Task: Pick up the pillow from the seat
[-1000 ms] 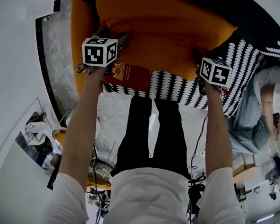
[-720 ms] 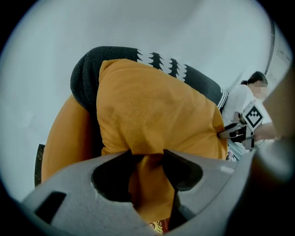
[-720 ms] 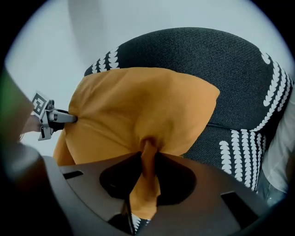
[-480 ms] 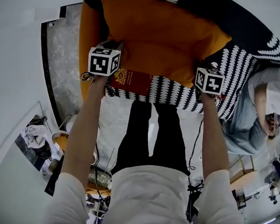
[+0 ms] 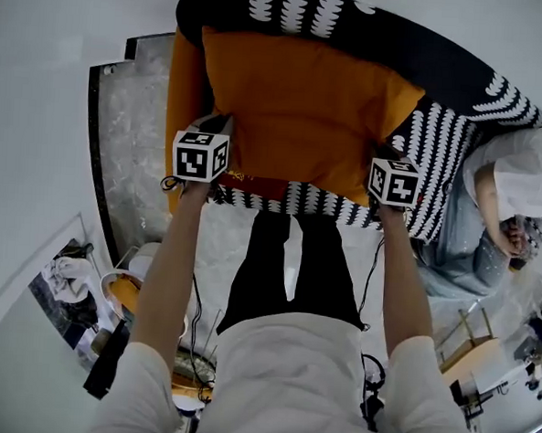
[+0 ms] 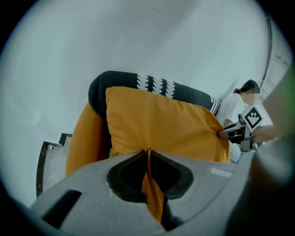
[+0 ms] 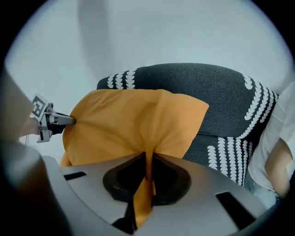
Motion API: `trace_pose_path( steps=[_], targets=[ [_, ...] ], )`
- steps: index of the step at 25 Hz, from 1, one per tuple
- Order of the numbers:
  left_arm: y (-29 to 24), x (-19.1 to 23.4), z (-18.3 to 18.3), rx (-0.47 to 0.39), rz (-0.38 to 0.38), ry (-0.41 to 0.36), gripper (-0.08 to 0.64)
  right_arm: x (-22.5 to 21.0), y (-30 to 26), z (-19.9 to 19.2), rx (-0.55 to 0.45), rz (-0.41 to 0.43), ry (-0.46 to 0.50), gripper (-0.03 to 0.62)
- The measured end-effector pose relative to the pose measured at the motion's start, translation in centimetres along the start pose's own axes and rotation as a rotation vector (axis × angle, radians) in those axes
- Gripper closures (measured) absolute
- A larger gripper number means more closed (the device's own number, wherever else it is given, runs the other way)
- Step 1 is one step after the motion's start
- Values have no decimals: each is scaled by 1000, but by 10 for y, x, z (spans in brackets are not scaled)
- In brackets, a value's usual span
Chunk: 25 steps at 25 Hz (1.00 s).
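Pillow point(image 5: 300, 112): orange cloth, smooth, matt, creased where my jaws pinch. Seat point(image 7: 221, 92): dark coarse-woven fabric, matt. Left gripper point(image 6: 148, 154), right gripper point(image 7: 147, 159): matt grey plastic

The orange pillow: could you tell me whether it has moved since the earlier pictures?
Yes. The pillow has lifted toward the camera; its near edge now covers more of the patterned seat.

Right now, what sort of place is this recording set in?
Probably a home-like lounge or living room: a dark patterned seat, a large orange pillow, and another person beside the seat.
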<state>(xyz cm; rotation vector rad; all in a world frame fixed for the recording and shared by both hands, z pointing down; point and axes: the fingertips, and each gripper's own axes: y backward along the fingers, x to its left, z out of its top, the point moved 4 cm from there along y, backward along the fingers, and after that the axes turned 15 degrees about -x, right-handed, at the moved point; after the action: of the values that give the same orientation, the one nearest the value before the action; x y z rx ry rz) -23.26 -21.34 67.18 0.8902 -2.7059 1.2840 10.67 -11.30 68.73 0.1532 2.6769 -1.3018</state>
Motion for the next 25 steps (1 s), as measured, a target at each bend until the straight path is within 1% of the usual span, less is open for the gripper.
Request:
trace_pose_path(
  steps=[4,7,10,14,18,21,25],
  targets=[
    [30,-2,6,-21,10,23,538,15,27,8,-22,5,8,563],
    [51,-6,13,-48,9,33,540,24,49,16,-58,4,-8,563],
    [73,-9,26,-83,7,29,541,33,73,28,-102,-7,-4,565],
    [107,-28,39,-126,-2,27,545,41,117,41,-151,-30,8,566],
    [131,-35,53,-195,-30,32,545,51,153,57,-241,-65,8,566],
    [159,-42,65,-244,-56,35,545,62,185,69,-301,-81,10,568],
    [195,-53,77,-298,-86,25,545,75,221,70,-357,-98,-7,568]
  ],
)
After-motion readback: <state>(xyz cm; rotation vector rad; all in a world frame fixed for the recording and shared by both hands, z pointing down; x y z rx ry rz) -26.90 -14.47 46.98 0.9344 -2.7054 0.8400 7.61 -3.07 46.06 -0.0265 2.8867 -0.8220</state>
